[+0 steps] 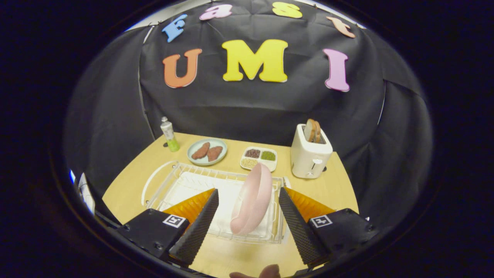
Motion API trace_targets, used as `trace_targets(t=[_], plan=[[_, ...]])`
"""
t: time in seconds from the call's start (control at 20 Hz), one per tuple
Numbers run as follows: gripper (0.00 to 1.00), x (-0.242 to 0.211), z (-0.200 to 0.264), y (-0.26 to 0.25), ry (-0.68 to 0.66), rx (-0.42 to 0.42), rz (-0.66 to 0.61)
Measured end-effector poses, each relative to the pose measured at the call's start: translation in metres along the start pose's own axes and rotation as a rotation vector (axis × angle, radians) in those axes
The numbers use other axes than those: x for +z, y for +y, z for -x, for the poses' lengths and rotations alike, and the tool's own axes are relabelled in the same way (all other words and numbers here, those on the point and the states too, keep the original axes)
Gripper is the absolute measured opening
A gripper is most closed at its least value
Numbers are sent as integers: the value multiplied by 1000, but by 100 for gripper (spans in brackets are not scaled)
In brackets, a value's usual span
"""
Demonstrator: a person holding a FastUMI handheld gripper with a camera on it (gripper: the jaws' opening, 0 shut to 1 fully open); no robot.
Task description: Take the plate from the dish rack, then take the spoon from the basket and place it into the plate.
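Observation:
A pink plate [252, 200] stands on edge in the right part of a clear wire dish rack [181, 185] on the wooden table [328, 189]. My gripper [249, 195] is open, hovering above the near end of the rack. The plate sits between the two fingers and slightly below them, with a gap on each side. Neither finger touches it. I cannot make out a spoon or a basket.
Beyond the rack stand a small bottle [169, 134], a pale green plate with two brown pieces of food [207, 151], a divided dish of grains [259, 158] and a white toaster [310, 154] with bread in it. A fingertip [266, 272] shows near the table's front edge.

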State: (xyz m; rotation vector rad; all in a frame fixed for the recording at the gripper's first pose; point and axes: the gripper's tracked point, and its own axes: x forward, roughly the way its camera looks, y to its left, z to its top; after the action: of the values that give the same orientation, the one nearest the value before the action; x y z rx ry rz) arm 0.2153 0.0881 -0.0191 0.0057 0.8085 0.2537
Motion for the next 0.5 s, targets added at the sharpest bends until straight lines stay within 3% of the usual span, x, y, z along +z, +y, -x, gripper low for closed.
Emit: trace_targets(t=[0.5], plan=[[100,-17,-59,-18,208,-44,-79]])
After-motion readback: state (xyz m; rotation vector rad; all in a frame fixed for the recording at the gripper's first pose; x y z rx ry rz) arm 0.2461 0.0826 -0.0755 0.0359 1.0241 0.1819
